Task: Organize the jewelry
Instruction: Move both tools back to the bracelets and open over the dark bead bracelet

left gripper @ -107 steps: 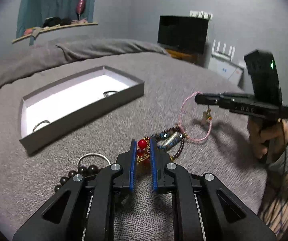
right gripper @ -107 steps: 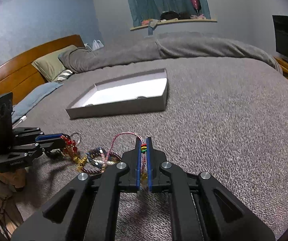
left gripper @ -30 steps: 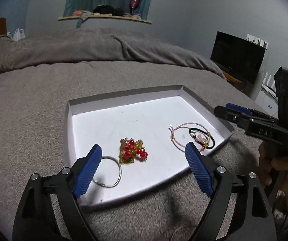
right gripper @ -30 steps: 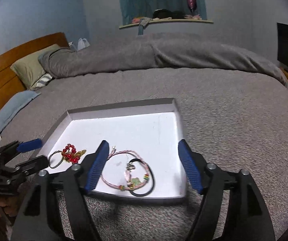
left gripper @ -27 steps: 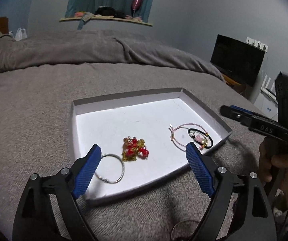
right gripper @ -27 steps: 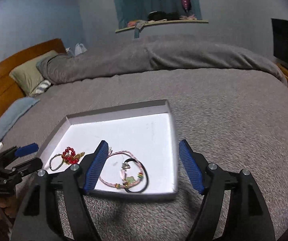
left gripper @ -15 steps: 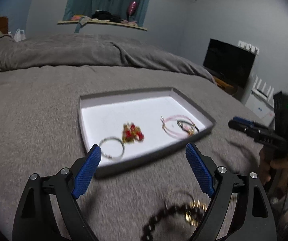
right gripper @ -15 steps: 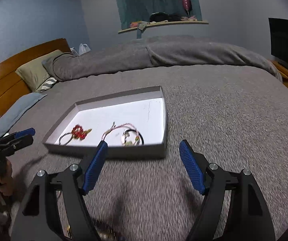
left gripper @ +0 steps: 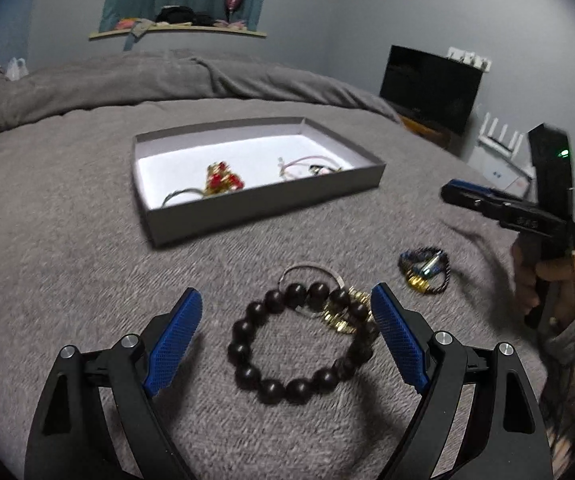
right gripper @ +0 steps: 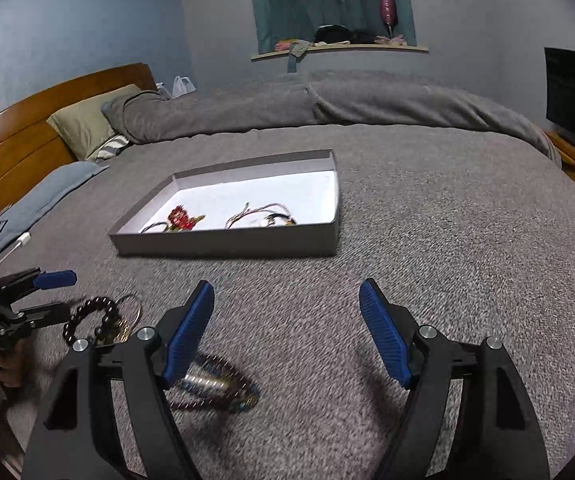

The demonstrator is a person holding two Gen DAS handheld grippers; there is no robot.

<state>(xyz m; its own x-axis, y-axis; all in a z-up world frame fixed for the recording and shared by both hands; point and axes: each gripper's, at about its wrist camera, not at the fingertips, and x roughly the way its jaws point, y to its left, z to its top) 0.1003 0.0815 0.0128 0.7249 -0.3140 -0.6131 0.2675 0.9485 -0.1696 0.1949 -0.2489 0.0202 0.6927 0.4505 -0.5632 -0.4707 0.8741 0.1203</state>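
A shallow grey box (left gripper: 271, 204) (right gripper: 227, 246) with a white floor lies on the grey bedspread. Inside it rest a red-and-gold charm piece (left gripper: 223, 180) (right gripper: 181, 218), a thin silver ring (left gripper: 179, 197) and a pink cord bracelet (left gripper: 307, 164) (right gripper: 259, 214). On the bedspread, a dark wooden bead bracelet (left gripper: 295, 344) (right gripper: 89, 318) with a silver ring and gold bits lies under my open left gripper (left gripper: 287, 344); the pads are clear of it. A blue-and-gold beaded bracelet (left gripper: 425, 268) (right gripper: 215, 390) lies to its right, by the left finger of my open right gripper (right gripper: 287, 332).
A rolled grey duvet (right gripper: 327, 104) runs along the back, with pillows and a wooden headboard (right gripper: 27, 120) at the left. A dark screen (left gripper: 431, 88) and a white router (left gripper: 501, 140) stand beyond the bed's right edge. A person's hand and plaid sleeve (left gripper: 567, 320) hold the right gripper.
Both grippers have drawn back from the box, which now looks smaller and farther. The dark bead bracelet and the blue-and-gold bracelet have come into view below them. Jaws stay wide apart.
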